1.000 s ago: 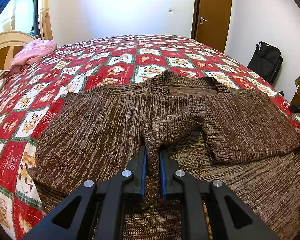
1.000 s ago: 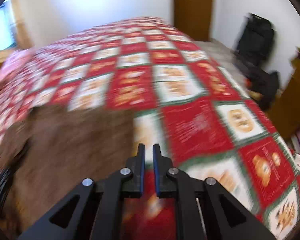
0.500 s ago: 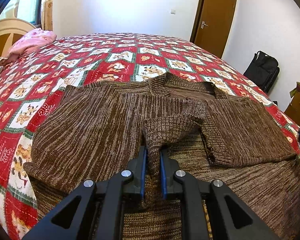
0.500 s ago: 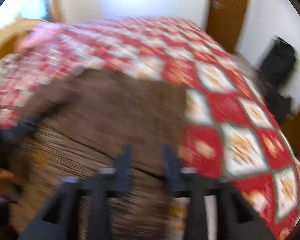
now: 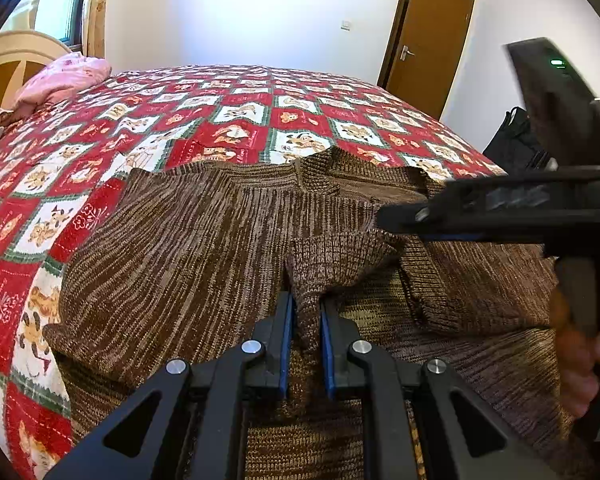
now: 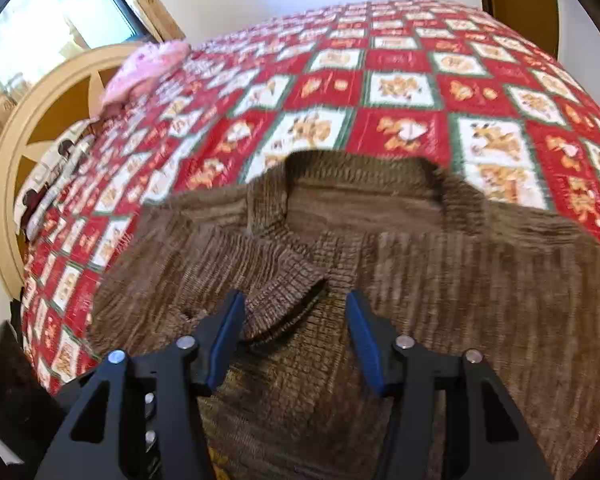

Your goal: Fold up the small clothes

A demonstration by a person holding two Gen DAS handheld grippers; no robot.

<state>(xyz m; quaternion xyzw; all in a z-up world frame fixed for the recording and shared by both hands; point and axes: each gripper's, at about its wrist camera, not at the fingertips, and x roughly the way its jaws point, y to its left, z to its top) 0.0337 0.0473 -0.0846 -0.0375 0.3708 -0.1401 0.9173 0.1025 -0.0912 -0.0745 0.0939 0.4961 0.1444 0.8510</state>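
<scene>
The right tool (image 6: pixel 296 336) has swung in from the bare quilt at the bed's right edge and now hangs over the middle of the brown sweater (image 5: pixel 188 264); a second ago it was not in the left camera's view at all, and now its black body reaches in from the right side there (image 5: pixel 384 220), lying roughly level above the knit. The left tool (image 5: pixel 306 320) has not shifted: it still pinches the ribbed cuff of a sleeve (image 5: pixel 332 264) between its blue pads, the fabric rising in a fold between them.

The sweater lies spread flat on the bed's red and white patchwork quilt (image 5: pixel 228 120), collar (image 6: pixel 360 184) toward the far side, hem toward the near side, with both sleeves folded in across the chest. The right tool's jaws stand wide apart, holding nothing, and the ribbed end of a folded sleeve (image 6: pixel 284 304) lies just beyond and between its blue pads (image 6: pixel 364 336); whether they touch the knit I cannot tell.

The person's right hand (image 5: pixel 580 364) shows at the right edge, fingers wrapped around the tool's handle. A pink garment (image 5: pixel 60 84) is bunched at the far left by the headboard (image 6: pixel 24 136), well apart from the sweater.
</scene>
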